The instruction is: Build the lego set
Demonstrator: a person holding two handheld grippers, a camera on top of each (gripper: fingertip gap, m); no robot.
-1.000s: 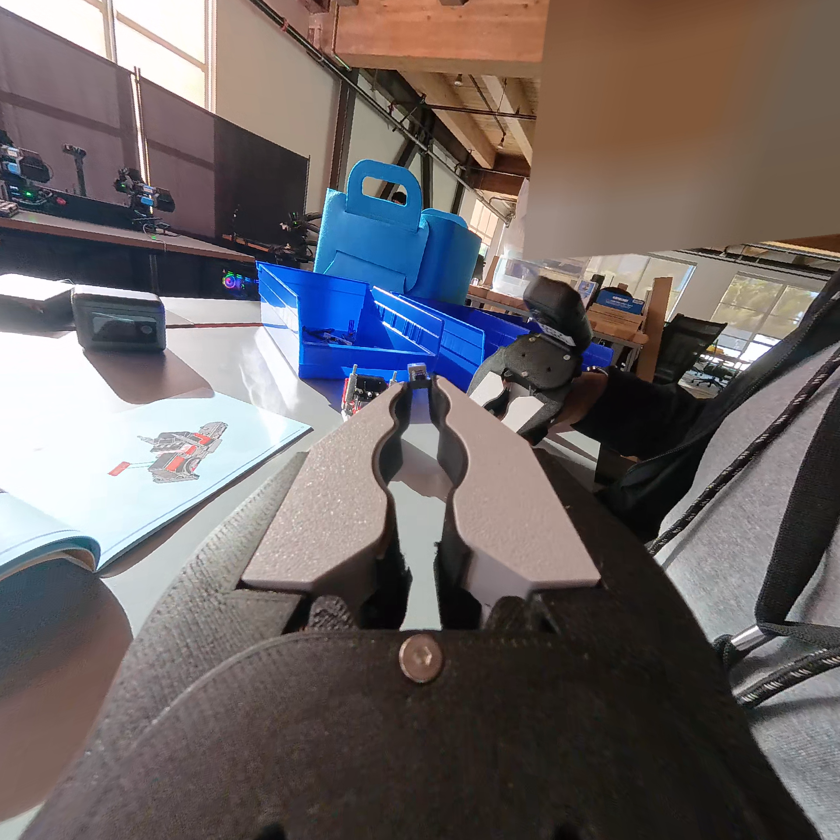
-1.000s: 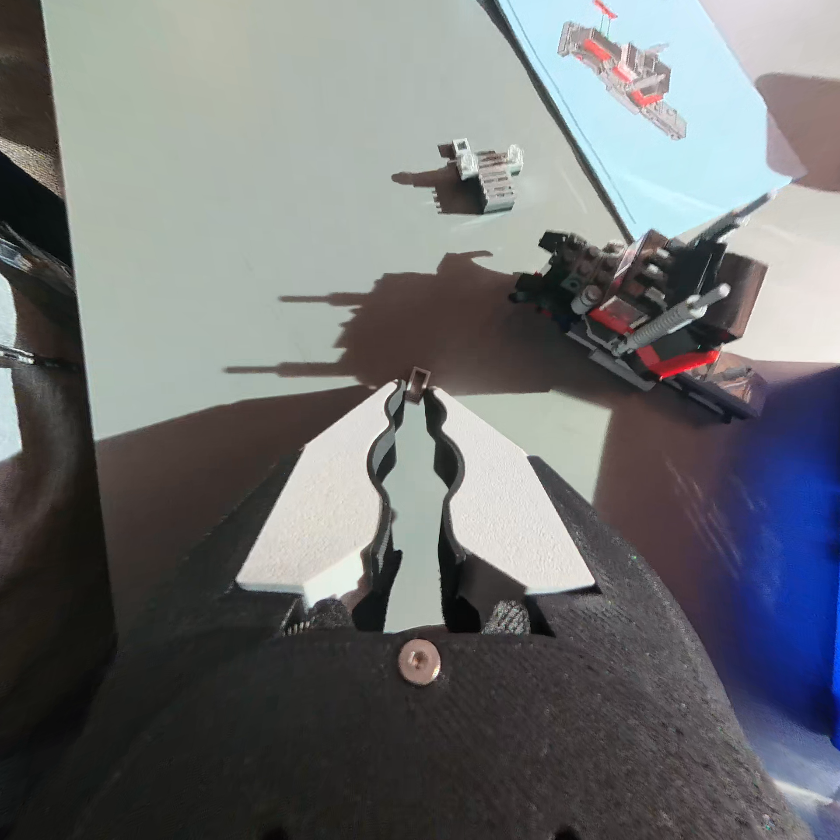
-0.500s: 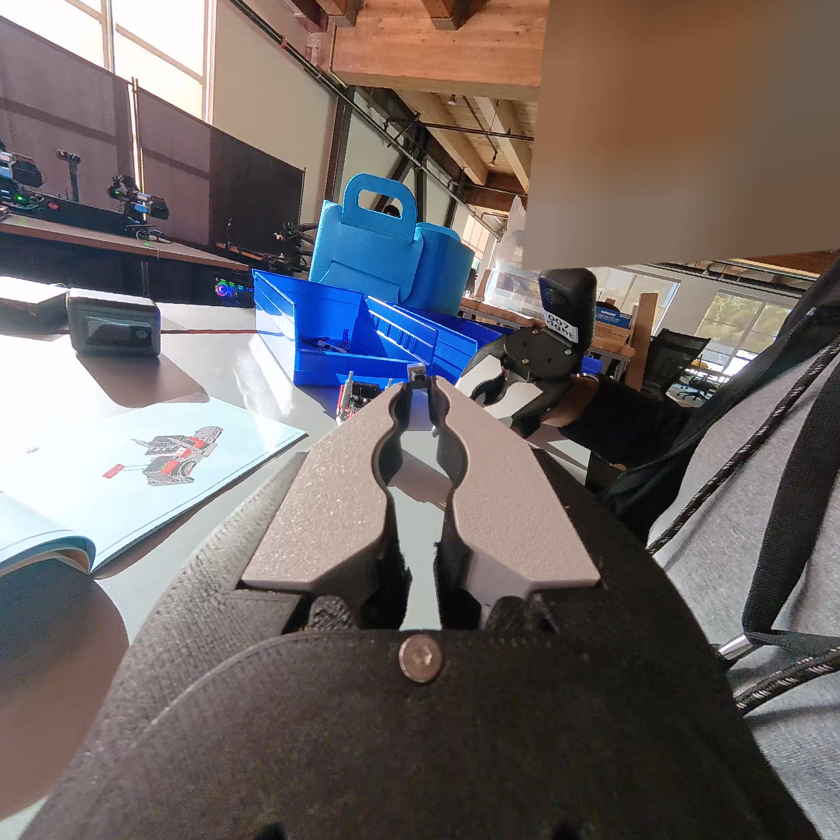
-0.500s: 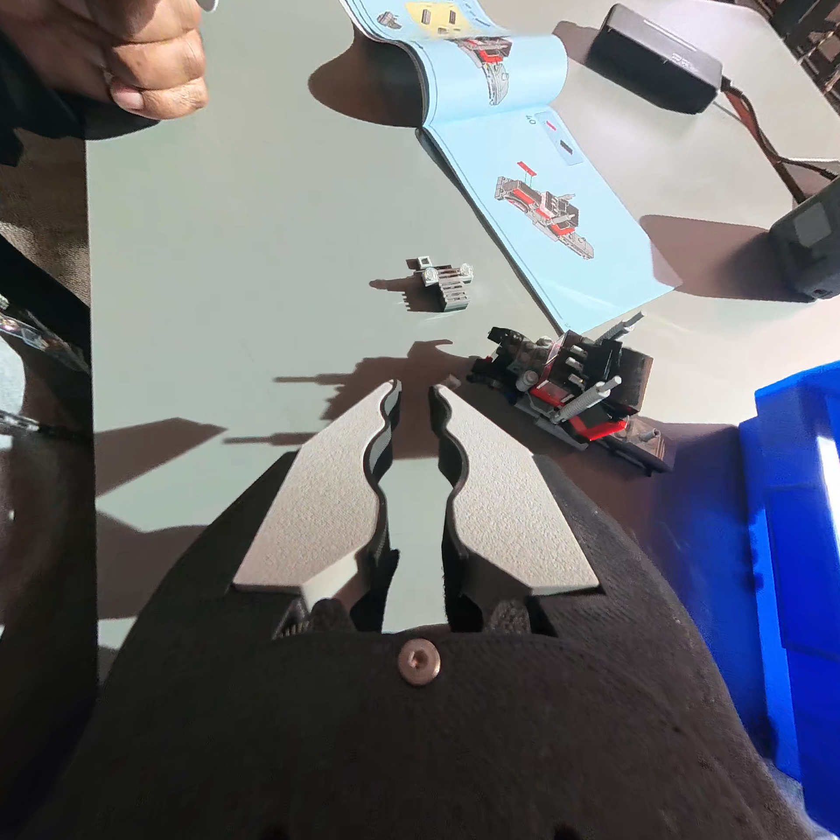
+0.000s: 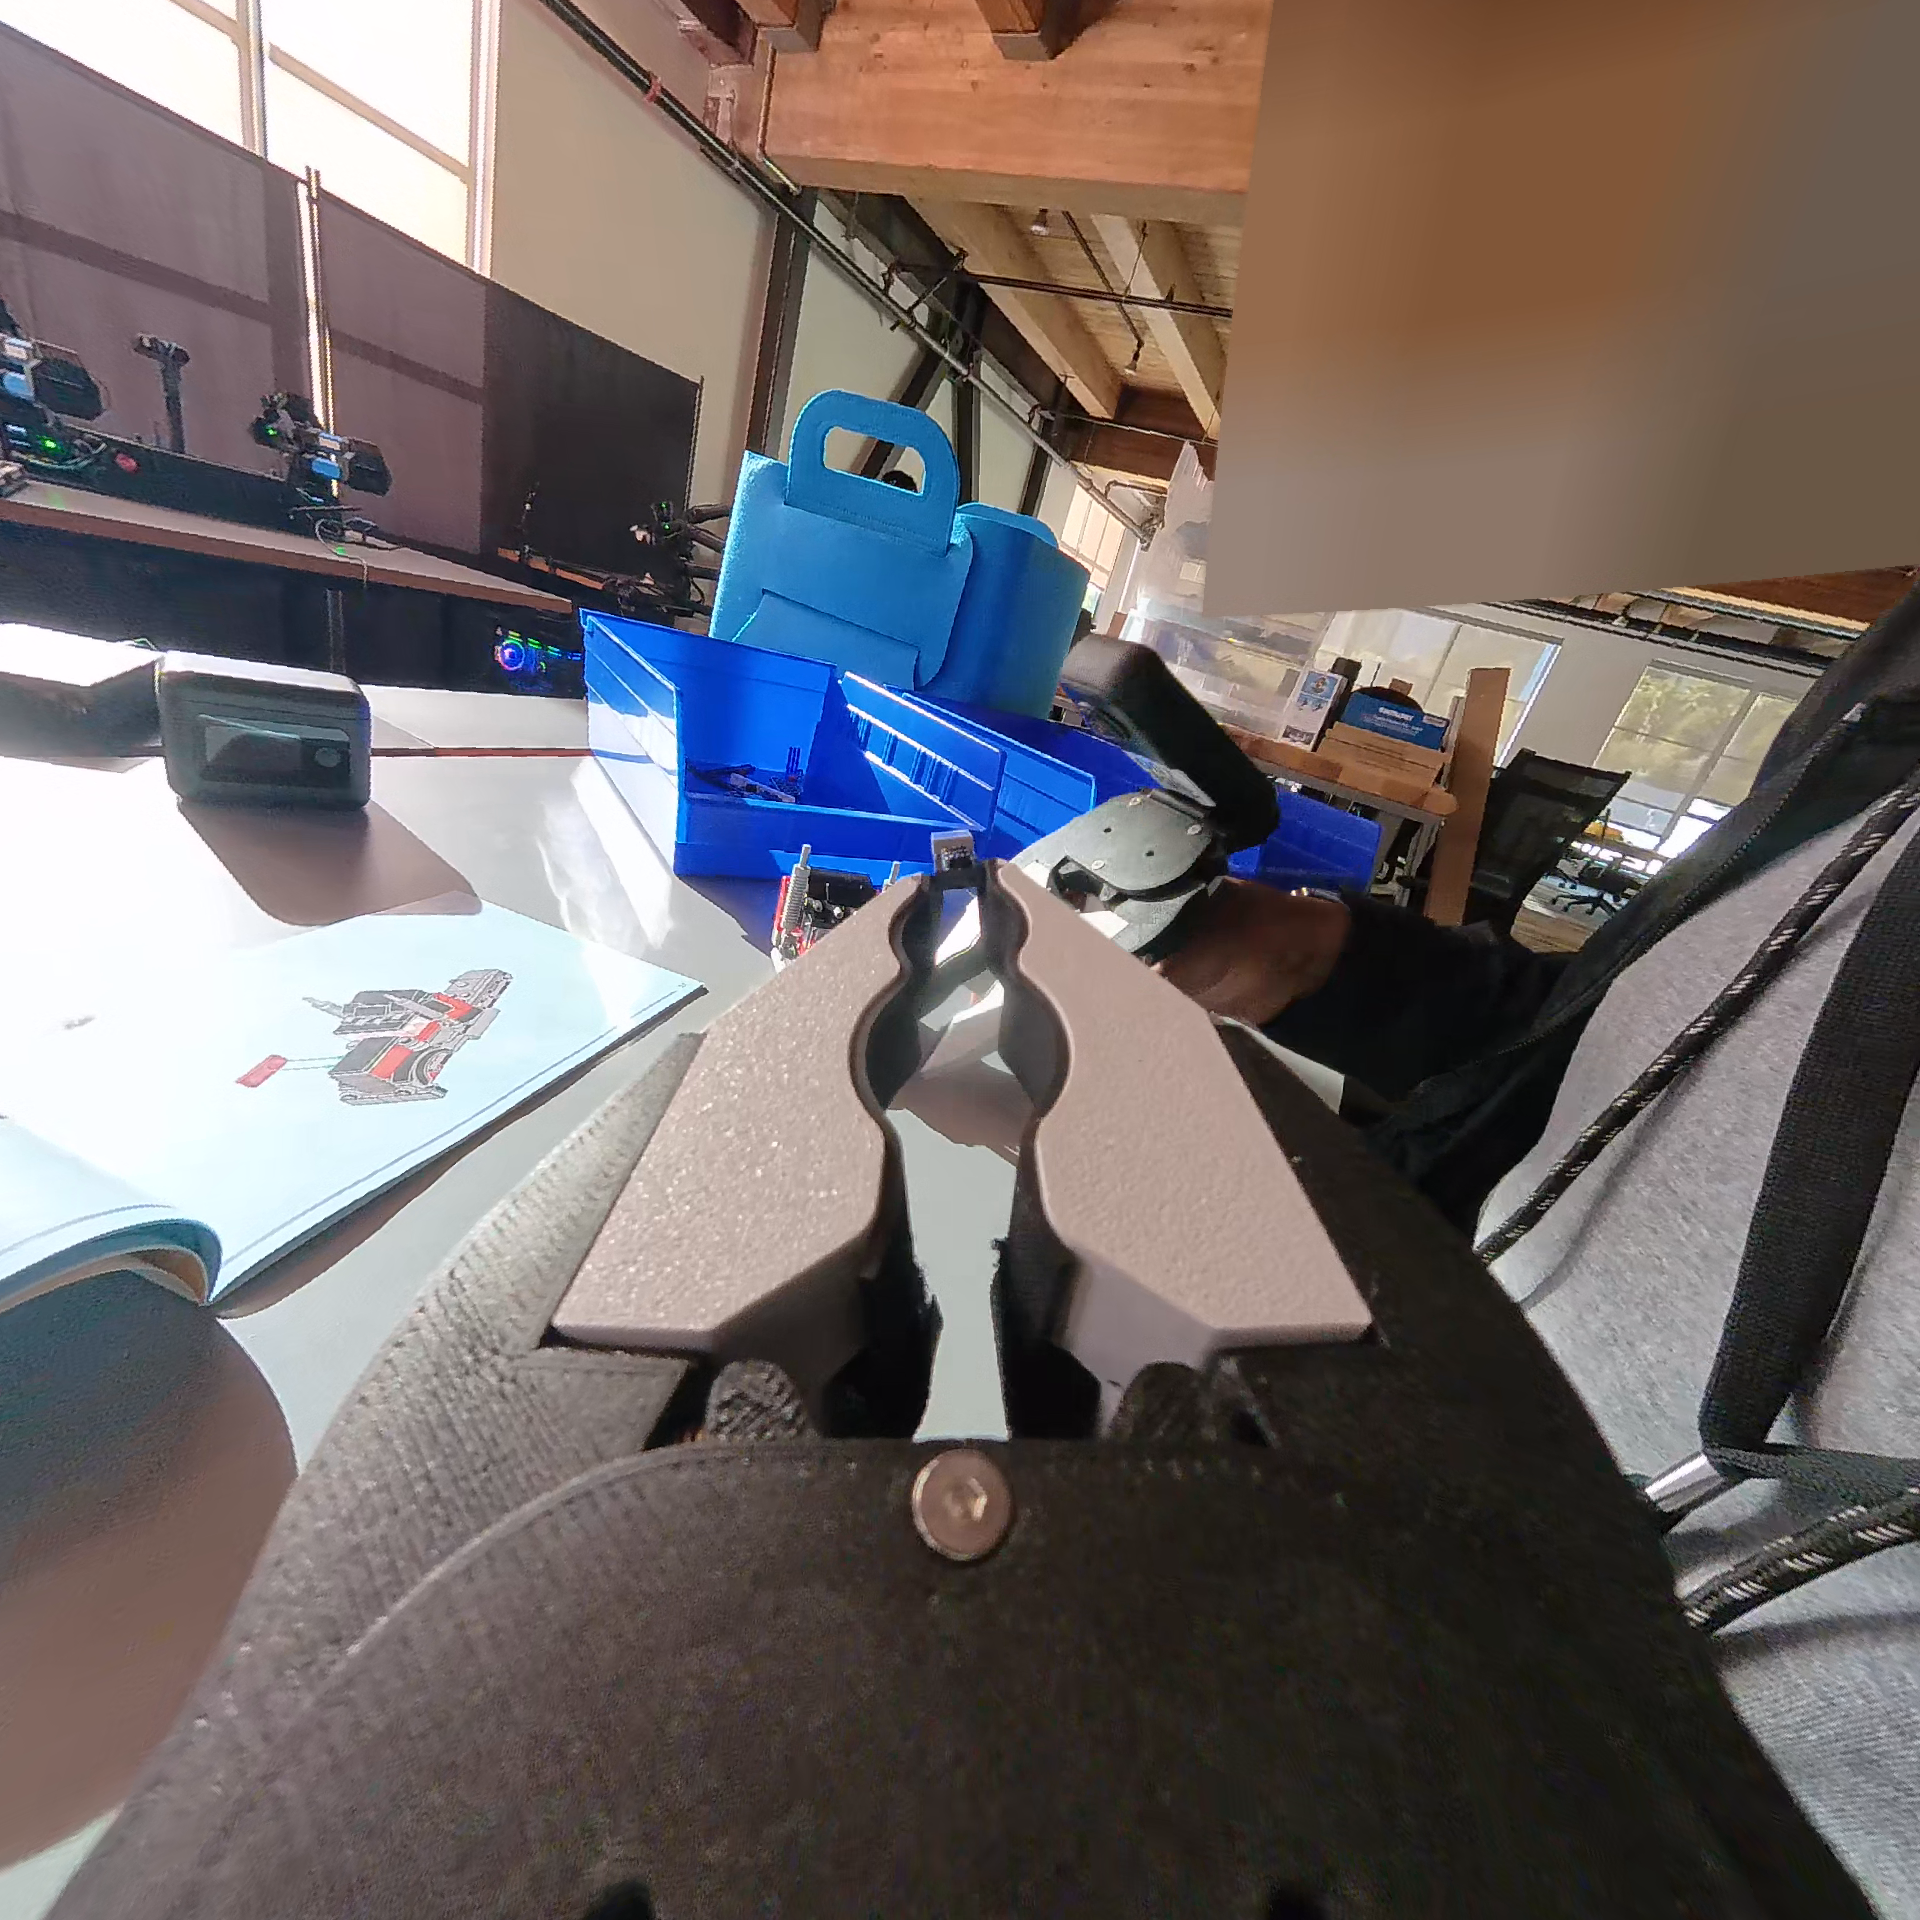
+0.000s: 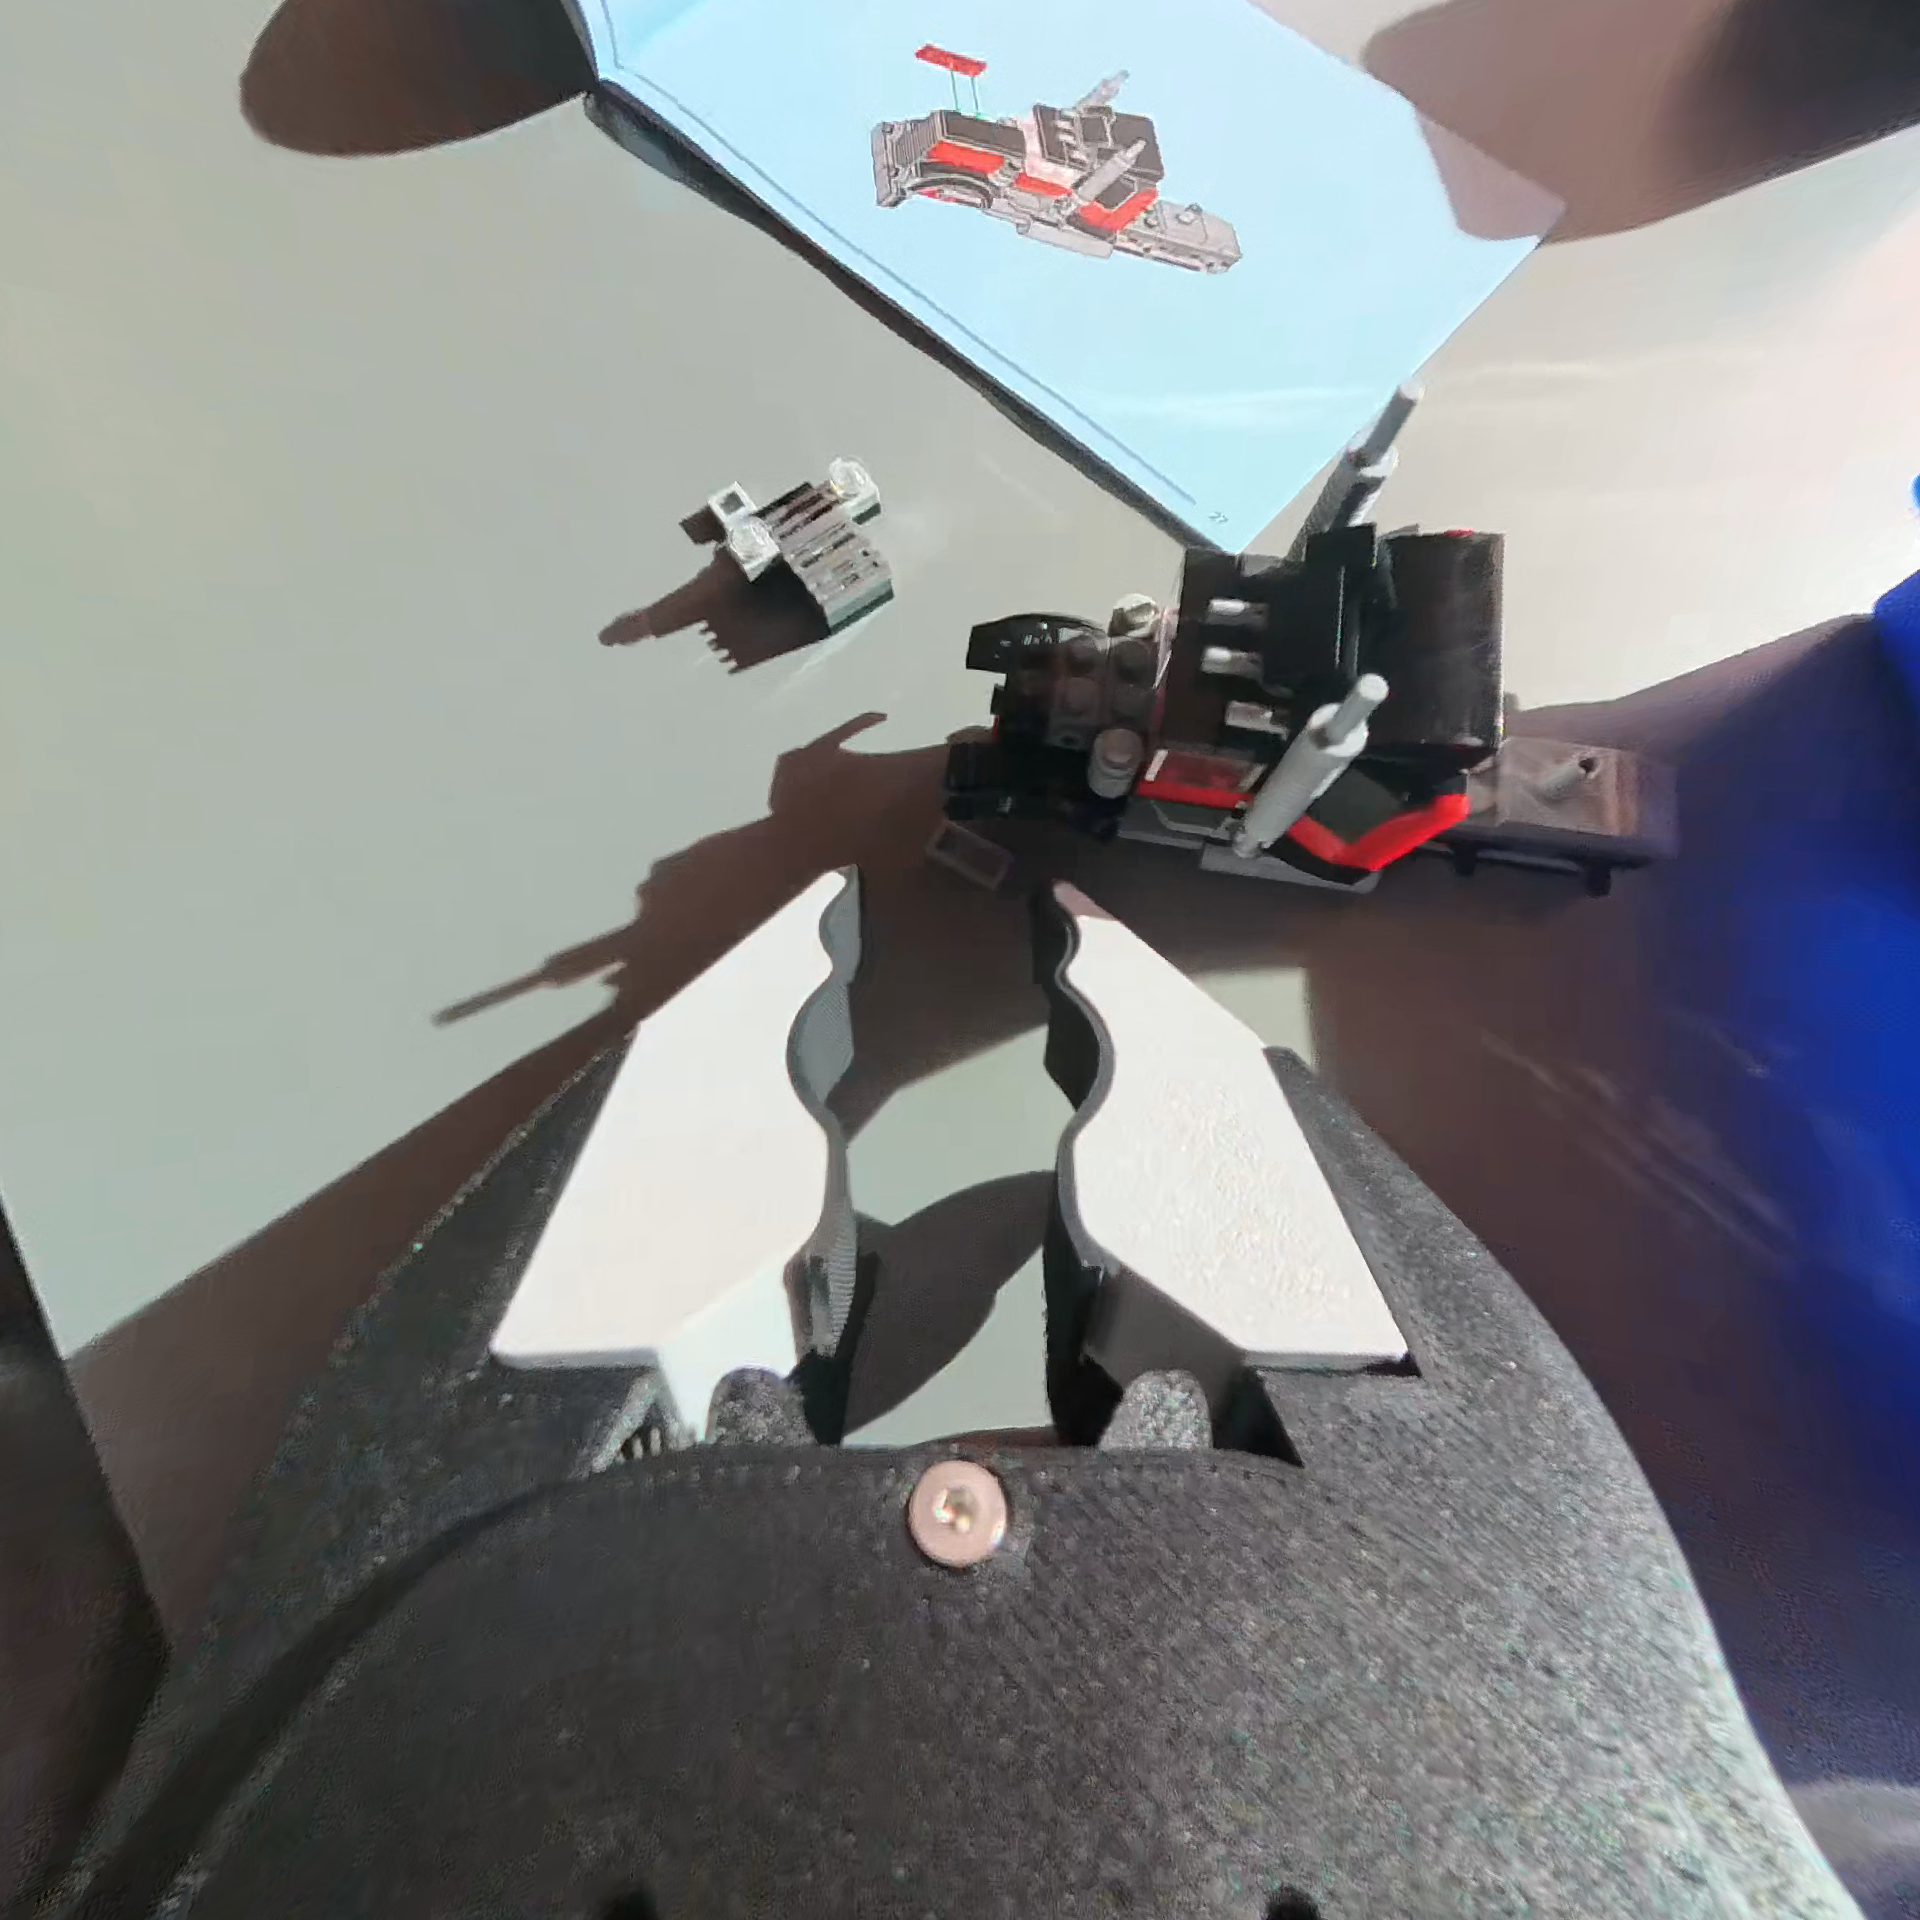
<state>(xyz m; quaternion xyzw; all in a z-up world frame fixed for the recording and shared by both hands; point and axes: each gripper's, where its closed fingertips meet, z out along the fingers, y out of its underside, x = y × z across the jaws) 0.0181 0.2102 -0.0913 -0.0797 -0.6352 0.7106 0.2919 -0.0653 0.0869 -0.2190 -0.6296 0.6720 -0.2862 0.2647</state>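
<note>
My left gripper [image 5: 958,883] is shut on a small dark lego piece [image 5: 954,858] held above the table. My right gripper [image 6: 948,891] is open and low over the table. A small dark frame-like piece [image 6: 971,857] lies on the table just ahead of its fingertips. Right of it lies the black, red and grey lego model [image 6: 1299,717]; part of the model shows in the left wrist view [image 5: 821,906]. A small grey sub-assembly [image 6: 800,551] lies apart, to the left. The right gripper's black body [image 5: 1143,842] shows beyond my left fingers.
An open instruction booklet [image 6: 1039,260] [image 5: 343,1049] lies beyond the model. Blue bins [image 5: 831,769] and a blue felt bag [image 5: 883,561] stand behind. A black box-shaped device [image 5: 265,738] sits at the far left. The person's grey-clothed body [image 5: 1662,1143] is on the right. About 20 cm separates my left fingertips from my right.
My right gripper let go of the small dark piece, lifted away, then came back low with its fingers wider apart. The piece now lies beside the model. My left gripper stays shut.
</note>
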